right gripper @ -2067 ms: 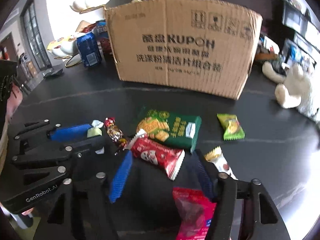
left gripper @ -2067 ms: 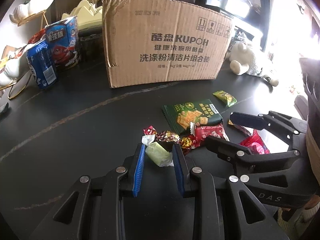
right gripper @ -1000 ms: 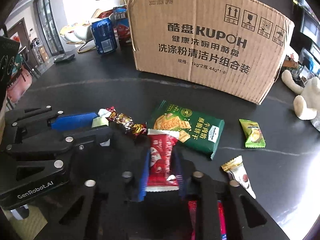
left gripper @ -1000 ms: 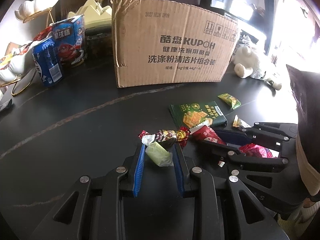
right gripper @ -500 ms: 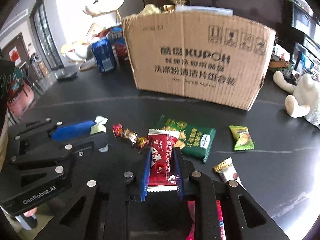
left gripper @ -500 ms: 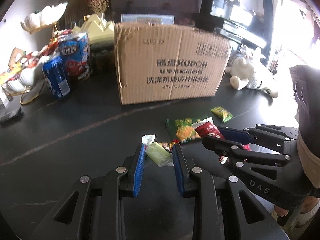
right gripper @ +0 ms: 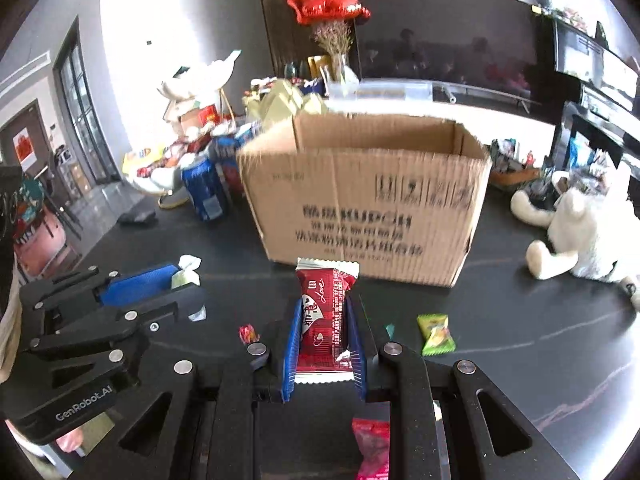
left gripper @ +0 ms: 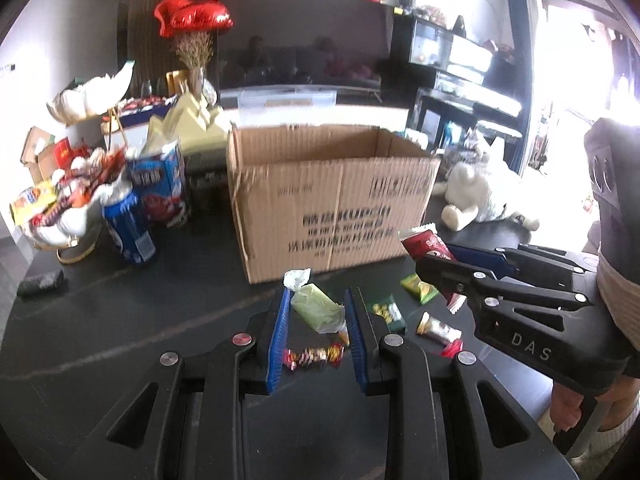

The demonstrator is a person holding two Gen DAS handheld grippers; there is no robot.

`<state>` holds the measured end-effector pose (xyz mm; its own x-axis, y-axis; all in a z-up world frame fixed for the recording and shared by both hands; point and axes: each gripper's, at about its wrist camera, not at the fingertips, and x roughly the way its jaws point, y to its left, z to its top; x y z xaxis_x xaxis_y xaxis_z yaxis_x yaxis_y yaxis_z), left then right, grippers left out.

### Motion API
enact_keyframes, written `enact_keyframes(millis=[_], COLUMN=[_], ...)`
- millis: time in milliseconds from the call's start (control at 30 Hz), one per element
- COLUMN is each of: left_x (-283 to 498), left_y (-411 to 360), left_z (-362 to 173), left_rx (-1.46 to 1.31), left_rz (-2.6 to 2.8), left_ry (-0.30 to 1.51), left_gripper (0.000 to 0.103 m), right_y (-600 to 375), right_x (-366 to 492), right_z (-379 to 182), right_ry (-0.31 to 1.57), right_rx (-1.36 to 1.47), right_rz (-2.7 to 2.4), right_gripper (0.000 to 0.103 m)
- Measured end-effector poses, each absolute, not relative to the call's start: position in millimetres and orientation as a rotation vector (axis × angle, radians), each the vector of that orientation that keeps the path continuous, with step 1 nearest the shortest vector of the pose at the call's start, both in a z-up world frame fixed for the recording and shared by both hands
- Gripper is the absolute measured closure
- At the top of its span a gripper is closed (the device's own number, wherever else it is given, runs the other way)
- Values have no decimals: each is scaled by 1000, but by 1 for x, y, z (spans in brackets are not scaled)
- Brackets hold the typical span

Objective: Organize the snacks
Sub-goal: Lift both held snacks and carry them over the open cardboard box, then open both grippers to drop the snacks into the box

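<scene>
My left gripper (left gripper: 317, 300) is shut on a pale green wrapped candy (left gripper: 318, 307) and holds it above the dark table (left gripper: 120, 320). My right gripper (right gripper: 323, 308) is shut on a red snack packet (right gripper: 324, 320), also raised; the packet shows in the left wrist view (left gripper: 426, 245) too. An open cardboard box (left gripper: 332, 196) stands ahead of both, its opening visible (right gripper: 372, 136). On the table below lie a twisted foil candy (left gripper: 314, 356), a green cracker packet (left gripper: 388, 312), a small green packet (right gripper: 436, 334), a gold-tipped packet (left gripper: 436, 326) and a pink-red packet (right gripper: 372, 452).
Left of the box stand a blue can (left gripper: 128, 228) and a blue carton (left gripper: 160, 188), with a white dish of snacks (left gripper: 60, 208). A white plush toy (right gripper: 580, 232) sits right of the box. A small dark object (left gripper: 40, 282) lies at far left.
Both grippers have risen well above the table with their snacks, so the box's open top now shows. The loose snacks on the table look smaller and lower.
</scene>
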<state>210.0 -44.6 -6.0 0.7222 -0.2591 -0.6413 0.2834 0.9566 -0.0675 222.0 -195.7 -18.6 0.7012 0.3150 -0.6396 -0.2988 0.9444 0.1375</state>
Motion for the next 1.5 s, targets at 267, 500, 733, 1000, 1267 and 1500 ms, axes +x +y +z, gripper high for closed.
enact_keyframes(millis=[267,500,733,1000,1267,1500], left_x=[225,250,289,334,372,365], left_y=[-46,-50,-52,-56,-62,-57], left_z=[41,72,87,78,57,49], left_rx=[53,66,54,61,45,60], left_rz=[-315,-330,-340,-326,-337,-264], left_ry=[642,639,667,707,761,765], left_gripper=[75,75,75,75,74,54], right_y=[-203,-206,-209,-210,-213,-217], right_x=[237,259,288,327,356,361], right_z=[31,63,80,76,56,45], right_ry=[656,636,649,687,728,730], right_rx=[31,42,44,29,43,34], right_rz=[319,304,274,245,240,185], right_gripper=[80,80,80,80,79,61])
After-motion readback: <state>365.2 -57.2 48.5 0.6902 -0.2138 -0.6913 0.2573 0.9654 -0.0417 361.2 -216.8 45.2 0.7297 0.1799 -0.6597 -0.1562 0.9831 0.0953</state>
